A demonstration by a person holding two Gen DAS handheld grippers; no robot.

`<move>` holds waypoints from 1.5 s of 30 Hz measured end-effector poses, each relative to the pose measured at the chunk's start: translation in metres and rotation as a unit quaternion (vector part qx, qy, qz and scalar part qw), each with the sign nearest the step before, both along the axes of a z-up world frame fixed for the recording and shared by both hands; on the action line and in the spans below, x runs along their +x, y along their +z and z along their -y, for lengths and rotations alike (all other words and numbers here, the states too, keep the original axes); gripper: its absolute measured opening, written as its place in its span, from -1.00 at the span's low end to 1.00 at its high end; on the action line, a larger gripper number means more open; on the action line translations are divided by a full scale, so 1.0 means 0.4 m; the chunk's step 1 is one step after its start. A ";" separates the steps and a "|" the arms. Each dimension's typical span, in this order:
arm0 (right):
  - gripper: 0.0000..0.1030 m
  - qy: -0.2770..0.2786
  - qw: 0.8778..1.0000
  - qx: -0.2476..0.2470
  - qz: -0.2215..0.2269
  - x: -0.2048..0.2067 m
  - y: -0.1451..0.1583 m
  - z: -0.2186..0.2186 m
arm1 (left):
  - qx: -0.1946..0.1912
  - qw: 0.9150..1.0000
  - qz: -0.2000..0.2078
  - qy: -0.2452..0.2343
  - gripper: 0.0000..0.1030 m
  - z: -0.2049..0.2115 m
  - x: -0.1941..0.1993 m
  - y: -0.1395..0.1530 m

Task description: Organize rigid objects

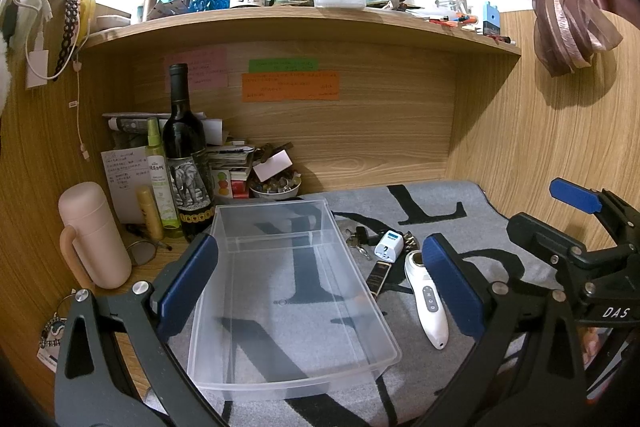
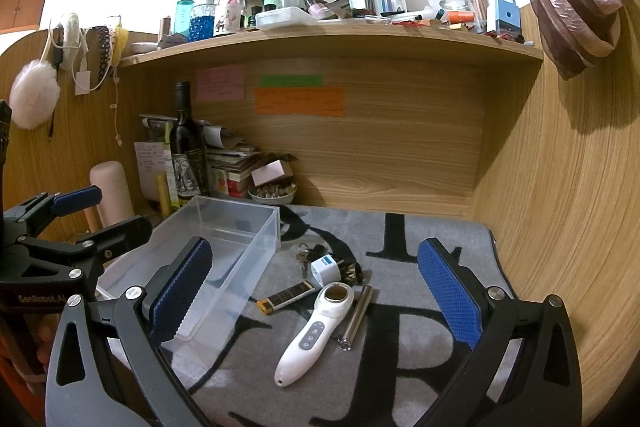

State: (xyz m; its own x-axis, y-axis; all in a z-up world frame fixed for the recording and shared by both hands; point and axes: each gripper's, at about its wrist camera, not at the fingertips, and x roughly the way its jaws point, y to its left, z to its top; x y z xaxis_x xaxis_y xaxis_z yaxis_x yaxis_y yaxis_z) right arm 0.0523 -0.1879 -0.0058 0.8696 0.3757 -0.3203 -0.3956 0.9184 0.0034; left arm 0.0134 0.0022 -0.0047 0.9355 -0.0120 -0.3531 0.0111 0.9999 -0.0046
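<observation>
A clear plastic bin [image 1: 362,301] lies empty on the grey mat, also in the right wrist view [image 2: 240,227]. Right of it lie a white handheld device [image 2: 316,333], a black-and-gold lighter [image 2: 286,297], a metal cylinder [image 2: 356,317], a white travel adapter [image 2: 325,269] and keys [image 2: 308,253]. The device [image 1: 426,301], lighter [image 1: 378,277] and adapter [image 1: 388,245] also show in the left wrist view. My left gripper [image 1: 320,291] is open and empty over the bin. My right gripper [image 2: 314,311] is open and empty above the loose objects.
A wine bottle [image 1: 186,155], spray bottle [image 1: 158,175], pink flask [image 1: 92,235] and a bowl of small items [image 1: 276,185] crowd the back left. Wooden walls close in the back and right. A shelf [image 1: 300,23] packed with bottles hangs overhead.
</observation>
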 end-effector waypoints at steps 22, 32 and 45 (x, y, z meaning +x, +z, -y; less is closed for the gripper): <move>0.99 0.004 1.000 0.003 -0.022 0.061 -0.021 0.001 | -0.007 1.000 -0.011 -0.002 1.00 -0.029 0.038 -0.011; 0.85 -0.003 0.999 -0.008 -0.050 0.148 -0.040 0.004 | -0.014 0.998 -0.054 0.029 0.50 -0.123 0.105 -0.012; 0.43 -0.006 0.994 -0.048 -0.100 0.267 -0.072 0.019 | -0.033 0.977 -0.203 0.056 -0.19 -0.308 0.238 -0.095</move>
